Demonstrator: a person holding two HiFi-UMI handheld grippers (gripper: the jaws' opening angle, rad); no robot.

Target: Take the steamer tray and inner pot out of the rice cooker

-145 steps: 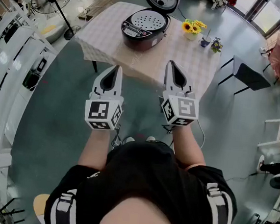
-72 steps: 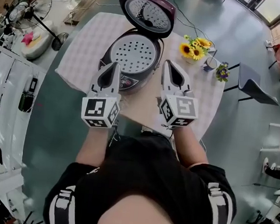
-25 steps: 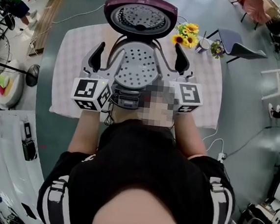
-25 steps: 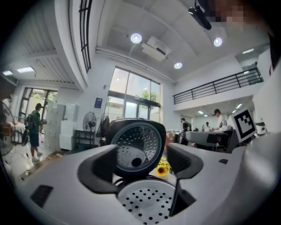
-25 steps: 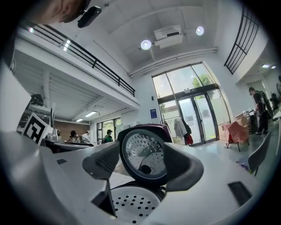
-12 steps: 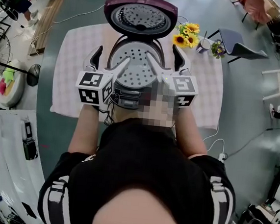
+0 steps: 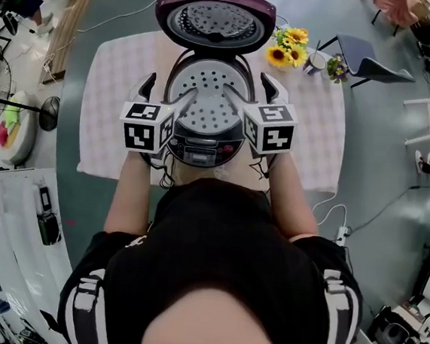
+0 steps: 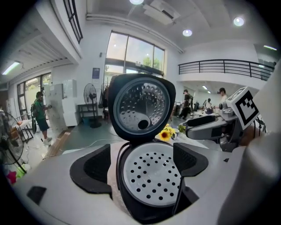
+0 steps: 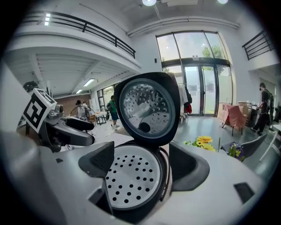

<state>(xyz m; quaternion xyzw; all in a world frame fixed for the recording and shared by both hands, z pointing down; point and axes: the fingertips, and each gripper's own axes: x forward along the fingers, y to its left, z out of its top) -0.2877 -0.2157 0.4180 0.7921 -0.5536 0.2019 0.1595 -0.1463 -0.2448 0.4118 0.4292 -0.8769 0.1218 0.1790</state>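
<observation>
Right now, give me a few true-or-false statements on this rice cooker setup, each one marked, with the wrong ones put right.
The lid of the rice cooker stands open. True.
The steamer tray lies on the table. False: it sits in the rice cooker.
The left gripper is shut on the tray. False: its jaws have just been opening and stand apart, gripping nothing.
The right gripper has its jaws apart. True; they too have just been opening.
The sunflowers stand in the cooker. False: they stand on the table beside it.

Matt, smooth grey steamer tray [image 7: 207, 99]; glossy dark plastic on rice cooker [image 7: 202, 147]; matt checked cloth tablecloth [image 7: 109, 97].
</observation>
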